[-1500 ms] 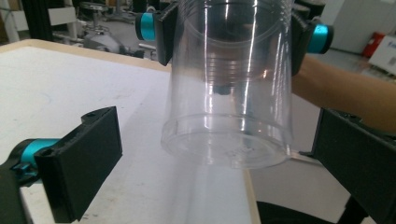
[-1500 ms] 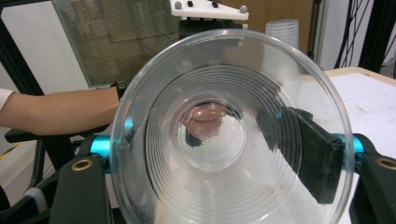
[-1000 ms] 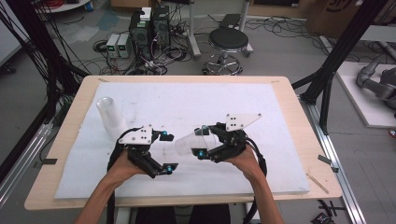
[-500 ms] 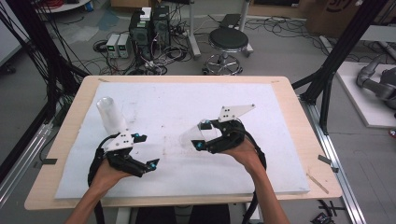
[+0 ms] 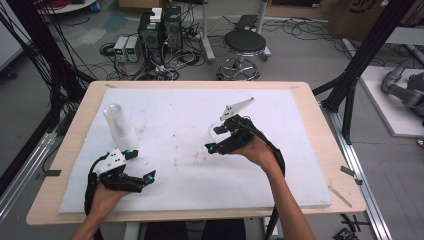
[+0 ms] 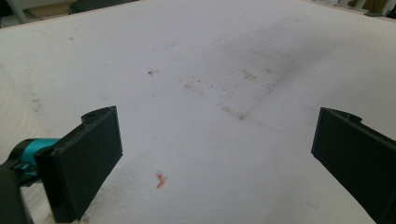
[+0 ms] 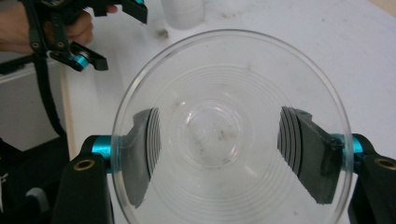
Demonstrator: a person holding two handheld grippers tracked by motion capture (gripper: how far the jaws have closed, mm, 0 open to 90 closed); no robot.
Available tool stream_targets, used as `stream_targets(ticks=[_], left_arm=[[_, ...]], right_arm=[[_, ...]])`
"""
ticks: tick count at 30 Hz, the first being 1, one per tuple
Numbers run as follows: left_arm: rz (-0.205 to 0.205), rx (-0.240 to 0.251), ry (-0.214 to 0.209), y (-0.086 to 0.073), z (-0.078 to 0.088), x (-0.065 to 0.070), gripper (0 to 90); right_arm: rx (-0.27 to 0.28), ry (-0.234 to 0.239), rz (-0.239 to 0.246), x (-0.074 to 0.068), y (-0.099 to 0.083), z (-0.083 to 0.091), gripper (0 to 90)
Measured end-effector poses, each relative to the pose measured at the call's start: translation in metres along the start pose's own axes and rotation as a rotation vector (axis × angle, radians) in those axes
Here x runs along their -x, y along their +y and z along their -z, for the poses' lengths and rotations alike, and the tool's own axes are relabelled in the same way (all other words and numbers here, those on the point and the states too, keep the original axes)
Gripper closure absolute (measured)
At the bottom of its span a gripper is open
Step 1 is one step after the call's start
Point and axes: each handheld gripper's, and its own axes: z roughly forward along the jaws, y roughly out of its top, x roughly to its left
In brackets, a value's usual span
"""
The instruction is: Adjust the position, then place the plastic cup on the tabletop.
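On the white table (image 5: 300,150), the right tongs (image 7: 219,140) hold a clear cup (image 7: 229,130) aloft; the left tongs (image 6: 210,154) are wide open, empty. Next probably: stacking onto the cup pile (image 5: 120,127).

Two clear plastic cups (image 5: 120,127) (image 7: 229,130), two grippers (image 5: 140,167) (image 5: 212,140), one table (image 5: 310,115).

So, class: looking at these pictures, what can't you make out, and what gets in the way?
- High view: the clear cup in the right gripper is nearly invisible; transparent, and the gripper covers it.
- Right gripper view: the embossed marks on the cup's base are too blurred to read.
- Left gripper view: the left gripper has its right jaw cut off by the frame edge.
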Motion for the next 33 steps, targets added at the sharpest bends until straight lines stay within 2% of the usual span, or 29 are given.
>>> stream_targets(ticks=[1,3,4,8,10,19,27,32,33], left_arm=[[0.009,0.004,0.002,-0.002,0.0,-0.001,1.8],[0.013,0.005,0.001,-0.003,0.0,-0.002,1.7],[0.006,0.012,0.004,-0.003,0.0,-0.002,1.8],[0.011,0.02,0.009,-0.004,0.0,-0.003,1.7],[0.011,0.02,0.006,-0.004,0.0,-0.003,1.8],[-0.01,0.045,0.026,-0.005,0.003,0.0,1.8],[0.003,0.046,0.022,-0.005,0.003,-0.001,1.8],[0.005,0.045,0.019,-0.005,0.002,-0.002,1.8],[0.004,0.045,0.019,-0.006,0.003,-0.002,1.8]], right_arm=[[-0.019,-0.012,-0.013,0.001,0.002,-0.001,29.9],[-0.053,-0.031,0.0,0.003,0.004,-0.003,30.0],[-0.072,-0.033,-0.018,0.004,0.006,-0.005,30.0],[-0.098,-0.048,-0.026,0.005,0.008,-0.008,30.0],[-0.139,-0.077,-0.033,0.006,0.009,-0.01,30.1],[-0.151,-0.078,-0.04,0.006,0.01,-0.013,30.1],[-0.156,-0.08,-0.052,0.009,0.009,-0.012,30.1],[-0.173,-0.093,-0.047,0.01,0.01,-0.016,30.1],[-0.19,-0.1,-0.048,0.01,0.01,-0.02,30.1]])
